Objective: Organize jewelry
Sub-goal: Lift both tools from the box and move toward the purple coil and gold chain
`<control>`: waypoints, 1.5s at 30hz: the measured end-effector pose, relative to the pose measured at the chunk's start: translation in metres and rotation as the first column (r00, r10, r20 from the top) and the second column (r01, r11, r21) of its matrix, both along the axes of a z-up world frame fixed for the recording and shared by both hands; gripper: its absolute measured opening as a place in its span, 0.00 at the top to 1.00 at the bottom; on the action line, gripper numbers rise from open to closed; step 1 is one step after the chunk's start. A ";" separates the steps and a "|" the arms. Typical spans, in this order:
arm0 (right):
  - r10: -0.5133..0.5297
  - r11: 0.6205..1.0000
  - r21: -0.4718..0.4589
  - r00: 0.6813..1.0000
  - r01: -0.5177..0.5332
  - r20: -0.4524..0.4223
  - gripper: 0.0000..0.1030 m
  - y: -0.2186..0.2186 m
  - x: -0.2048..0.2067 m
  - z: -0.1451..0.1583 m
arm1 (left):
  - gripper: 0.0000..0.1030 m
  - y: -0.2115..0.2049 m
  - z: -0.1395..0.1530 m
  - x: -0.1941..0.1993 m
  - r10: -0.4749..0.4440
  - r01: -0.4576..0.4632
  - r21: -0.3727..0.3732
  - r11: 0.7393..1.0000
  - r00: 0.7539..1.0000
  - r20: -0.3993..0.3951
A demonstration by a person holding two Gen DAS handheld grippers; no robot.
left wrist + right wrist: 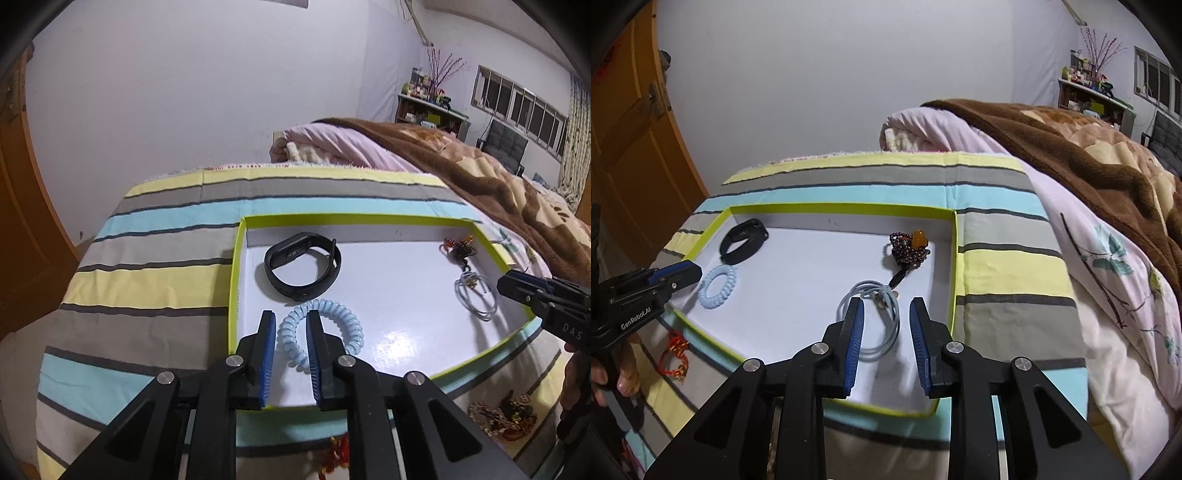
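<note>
Left gripper (290, 325): jaws parted, straddling near arc of blue coil hair tie (320, 332), not clamped. Black fitness band (303, 267) just behind tie, tray's (233, 280) left half. Right half: dark bead bracelet (908, 249), amber bead on top; pale cord loop (873, 319) nearer. Right gripper (886, 328): jaws parted above cord loop, holding nothing.

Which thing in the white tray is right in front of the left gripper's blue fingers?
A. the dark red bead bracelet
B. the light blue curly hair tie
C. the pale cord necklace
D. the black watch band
B: in the left wrist view the light blue curly hair tie lies in the tray between the open fingers of the left gripper, with the black watch band farther back.
</note>
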State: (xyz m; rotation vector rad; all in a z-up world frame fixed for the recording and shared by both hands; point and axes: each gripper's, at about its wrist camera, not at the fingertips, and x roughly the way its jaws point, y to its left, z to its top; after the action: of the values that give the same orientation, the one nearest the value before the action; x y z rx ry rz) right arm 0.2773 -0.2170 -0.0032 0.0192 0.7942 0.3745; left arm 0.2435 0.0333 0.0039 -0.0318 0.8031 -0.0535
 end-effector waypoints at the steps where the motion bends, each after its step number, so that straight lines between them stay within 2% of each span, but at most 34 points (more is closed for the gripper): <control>1: 0.004 1.000 0.001 1.000 -0.004 0.012 0.74 0.000 -0.006 0.003 | 0.85 0.000 0.002 -0.004 -0.001 0.001 0.001 1.000 1.000 0.009; 5: 0.023 1.000 0.010 0.998 -0.024 0.054 0.74 -0.001 -0.032 0.015 | 0.84 0.000 0.011 -0.026 -0.003 0.003 -0.002 1.000 0.999 0.041; 14: 0.066 0.998 0.013 0.994 -0.068 0.091 0.74 -0.001 -0.091 0.024 | 0.85 -0.006 0.023 -0.086 -0.013 0.013 0.001 1.000 0.996 0.092; 25: 0.079 0.995 0.047 0.993 -0.084 0.092 0.74 -0.008 -0.147 0.024 | 0.85 -0.007 0.033 -0.152 -0.020 0.021 -0.005 1.000 0.991 0.133; 35: 0.082 0.995 0.050 0.992 -0.086 0.093 0.75 -0.017 -0.185 0.022 | 0.85 -0.009 0.032 -0.200 -0.018 0.022 -0.028 0.999 0.990 0.139; 45: 0.073 0.997 0.032 0.991 -0.077 0.115 0.74 -0.022 -0.203 0.021 | 0.85 -0.018 0.035 -0.221 -0.035 0.041 -0.037 0.998 0.985 0.167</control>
State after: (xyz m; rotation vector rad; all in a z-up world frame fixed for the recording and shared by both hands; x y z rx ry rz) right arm 0.0739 -0.2385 0.0182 0.0017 0.6768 0.4575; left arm 0.0225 0.0156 0.0389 -0.0491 0.6355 -0.1070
